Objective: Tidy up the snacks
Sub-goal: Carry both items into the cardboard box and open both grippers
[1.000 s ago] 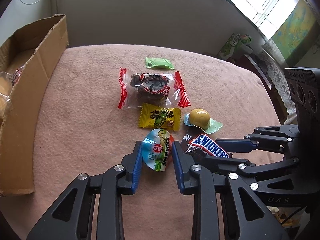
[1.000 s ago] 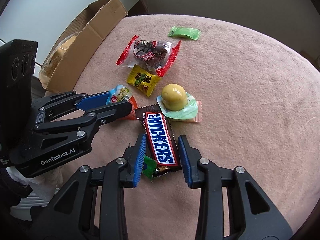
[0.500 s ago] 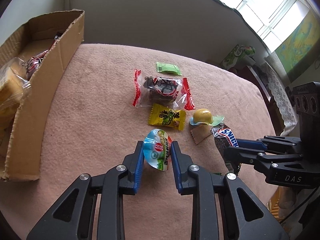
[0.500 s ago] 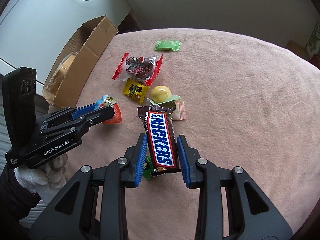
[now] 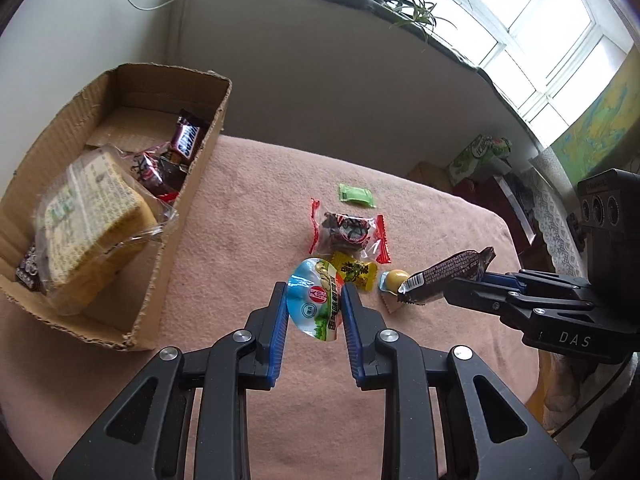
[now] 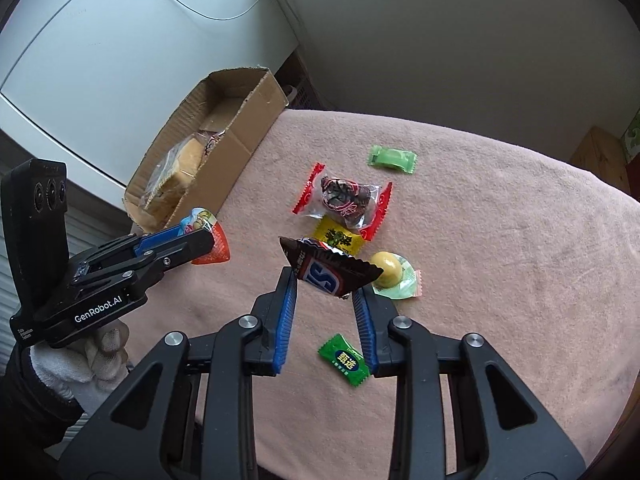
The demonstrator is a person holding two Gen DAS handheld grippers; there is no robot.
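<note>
My left gripper [image 5: 314, 304] is shut on a jelly cup [image 5: 316, 302] with a blue and green lid, held above the pink cloth; it also shows in the right wrist view [image 6: 204, 236]. My right gripper [image 6: 326, 294] is shut on a Snickers bar [image 6: 326, 270], lifted off the cloth; the bar also shows in the left wrist view [image 5: 448, 276]. The cardboard box [image 5: 192, 184] stands at the left and holds a wrapped cake [image 5: 84, 220], a Snickers bar [image 5: 186, 140] and other snacks.
On the pink cloth [image 6: 500, 240] lie a light green candy [image 6: 394, 159], a red-ended clear packet [image 6: 344, 200], a yellow candy [image 6: 338, 238], a yellow jelly cup [image 6: 390, 270] and a dark green candy [image 6: 344, 360]. Boxes and furniture stand beyond the far right edge [image 5: 480, 156].
Both grippers rose well above the cloth with their snacks. The Snickers bar tilted up in the right gripper. The box's inside came into view.
</note>
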